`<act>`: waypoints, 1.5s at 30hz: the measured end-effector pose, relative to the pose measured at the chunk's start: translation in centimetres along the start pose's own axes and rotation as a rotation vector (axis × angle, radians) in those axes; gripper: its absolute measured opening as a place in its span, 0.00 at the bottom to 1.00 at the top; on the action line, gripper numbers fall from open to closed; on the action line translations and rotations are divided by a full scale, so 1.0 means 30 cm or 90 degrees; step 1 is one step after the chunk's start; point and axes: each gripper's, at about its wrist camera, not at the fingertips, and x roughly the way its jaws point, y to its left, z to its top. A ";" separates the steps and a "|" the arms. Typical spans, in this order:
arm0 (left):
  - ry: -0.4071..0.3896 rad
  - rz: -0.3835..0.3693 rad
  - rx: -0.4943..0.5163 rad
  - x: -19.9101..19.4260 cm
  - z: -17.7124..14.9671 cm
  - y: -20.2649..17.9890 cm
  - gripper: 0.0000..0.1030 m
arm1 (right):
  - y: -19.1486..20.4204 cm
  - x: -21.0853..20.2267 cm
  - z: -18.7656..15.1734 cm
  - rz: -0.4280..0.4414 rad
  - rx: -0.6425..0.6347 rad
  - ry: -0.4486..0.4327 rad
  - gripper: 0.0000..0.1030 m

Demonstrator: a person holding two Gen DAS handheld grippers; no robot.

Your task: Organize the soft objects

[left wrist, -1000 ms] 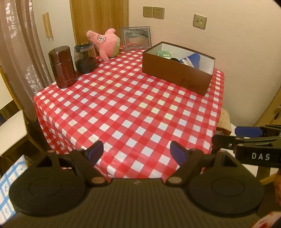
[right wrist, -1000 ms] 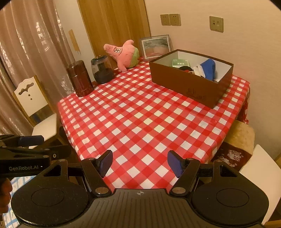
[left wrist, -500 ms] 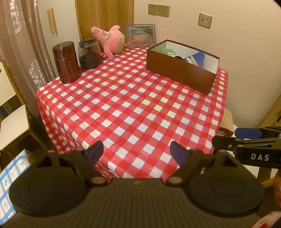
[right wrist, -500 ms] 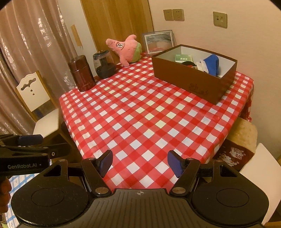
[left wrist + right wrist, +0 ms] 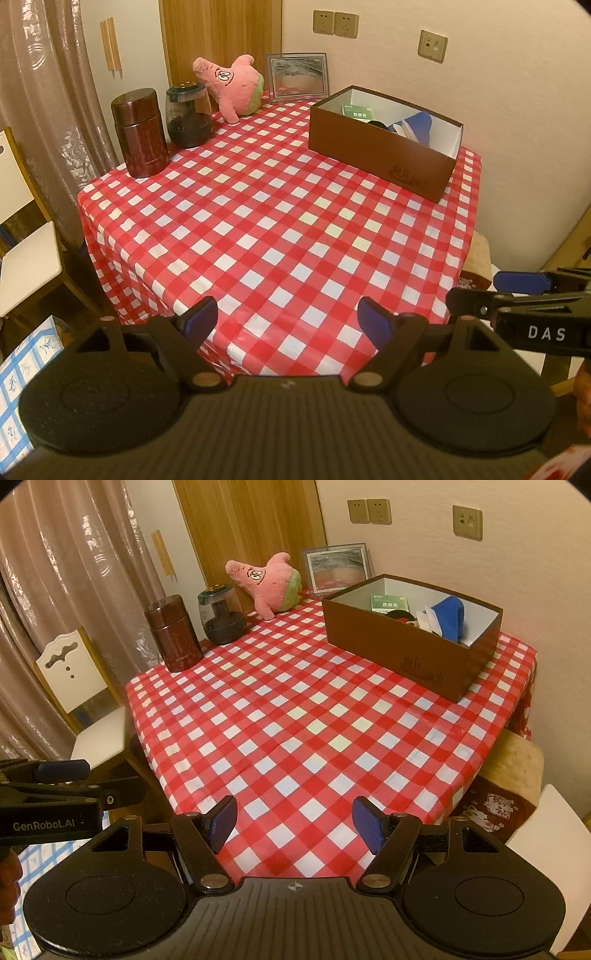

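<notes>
Looking down at the checked table [image 5: 258, 221], you have it bare across the middle; your brown box [image 5: 380, 158] sits at the far right corner with a blue soft thing [image 5: 448, 614] inside; the pink plush [image 5: 236, 83] leans at the back wall, beside the glass jar [image 5: 188, 114] and brown canister [image 5: 140, 133]; your left gripper [image 5: 286, 321] and right gripper [image 5: 293, 821] hover over the near edge, both with jaws apart and nothing between them.

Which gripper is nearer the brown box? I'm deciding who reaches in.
Right, slightly. Both grippers, left gripper and right gripper, hover open at the table's near edge; brown box sits far right.
</notes>
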 end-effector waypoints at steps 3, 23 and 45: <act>0.000 0.001 0.000 0.000 0.000 -0.001 0.79 | 0.000 0.000 0.005 0.000 -0.001 0.000 0.67; -0.004 0.000 -0.001 -0.005 0.012 -0.012 0.79 | 0.002 -0.003 0.007 -0.001 -0.002 -0.001 0.67; -0.004 0.000 -0.001 -0.011 0.008 -0.009 0.79 | 0.008 -0.008 0.007 -0.001 -0.003 -0.004 0.67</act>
